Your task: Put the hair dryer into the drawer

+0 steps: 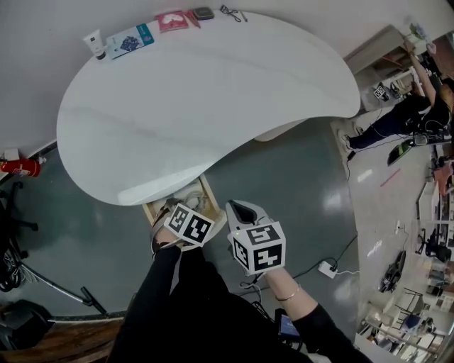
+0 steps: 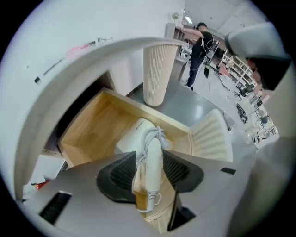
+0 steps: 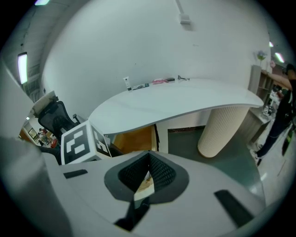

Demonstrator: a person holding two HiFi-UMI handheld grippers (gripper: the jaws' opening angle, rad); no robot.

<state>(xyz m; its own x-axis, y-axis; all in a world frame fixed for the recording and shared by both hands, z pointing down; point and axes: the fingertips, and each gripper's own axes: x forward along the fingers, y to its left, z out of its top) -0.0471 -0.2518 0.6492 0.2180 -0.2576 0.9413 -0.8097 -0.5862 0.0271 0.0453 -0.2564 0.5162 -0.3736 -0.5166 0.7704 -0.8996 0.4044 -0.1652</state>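
Note:
The white hair dryer [image 2: 147, 152], its cord wound round the handle, lies inside the open wooden drawer [image 2: 90, 132] under the white table [image 1: 206, 92]. My left gripper [image 2: 149, 161] hangs over it pointing steeply down. Its jaws stand open, with the handle showing in the gap below them and the pads off it. In the head view the left gripper [image 1: 174, 216] is above the drawer [image 1: 207, 190]. The right gripper [image 1: 245, 210] is just to its right, outside the drawer. In its own view the right gripper [image 3: 149, 159] is shut and holds nothing.
A ribbed pedestal [image 2: 157, 74] carries the table to the right of the drawer. A tube, packets, a dark case and glasses [image 1: 230, 13] lie along the table's far edge. A power strip [image 1: 328, 268] lies on the floor to my right. A person [image 1: 404, 117] stands far off.

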